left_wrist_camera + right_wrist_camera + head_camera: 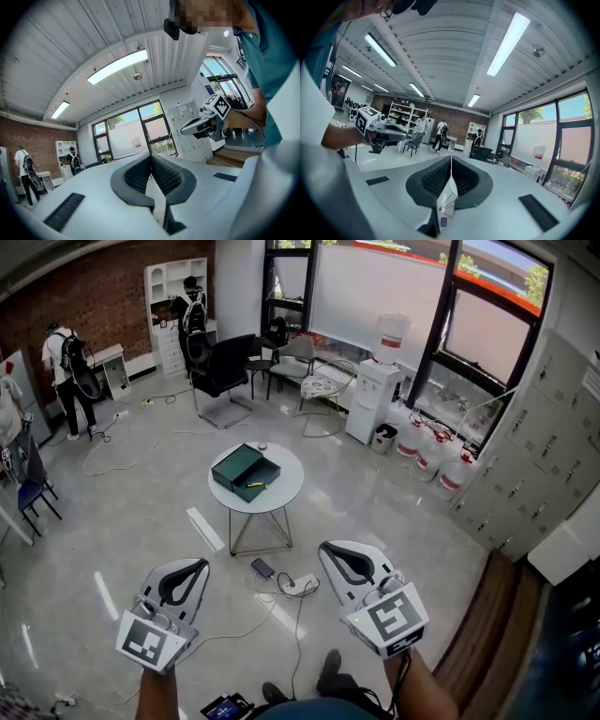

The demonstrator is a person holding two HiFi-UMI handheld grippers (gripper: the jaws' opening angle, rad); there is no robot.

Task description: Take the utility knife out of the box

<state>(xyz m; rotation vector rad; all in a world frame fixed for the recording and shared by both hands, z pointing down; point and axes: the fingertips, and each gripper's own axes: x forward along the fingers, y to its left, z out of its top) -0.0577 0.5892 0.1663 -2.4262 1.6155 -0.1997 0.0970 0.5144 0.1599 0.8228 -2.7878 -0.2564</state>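
A dark green box (243, 471) lies open on a small round white table (286, 486) in the middle of the room. A small yellow item, probably the utility knife (255, 485), shows at the box's near edge. Both grippers are held low in the head view, well short of the table and over the floor. My left gripper (200, 564) has its jaws together with nothing between them, and its tips (150, 156) meet. My right gripper (327, 548) is also shut and empty, with its tips (451, 159) touching. Each gripper view shows the other gripper beside it.
A phone (262, 567), a power strip (302, 584) and cables lie on the floor between me and the table. Chairs (222, 371) stand behind the table. A water dispenser (375, 395) and bottles (431, 456) are at the right, and people stand at the far left.
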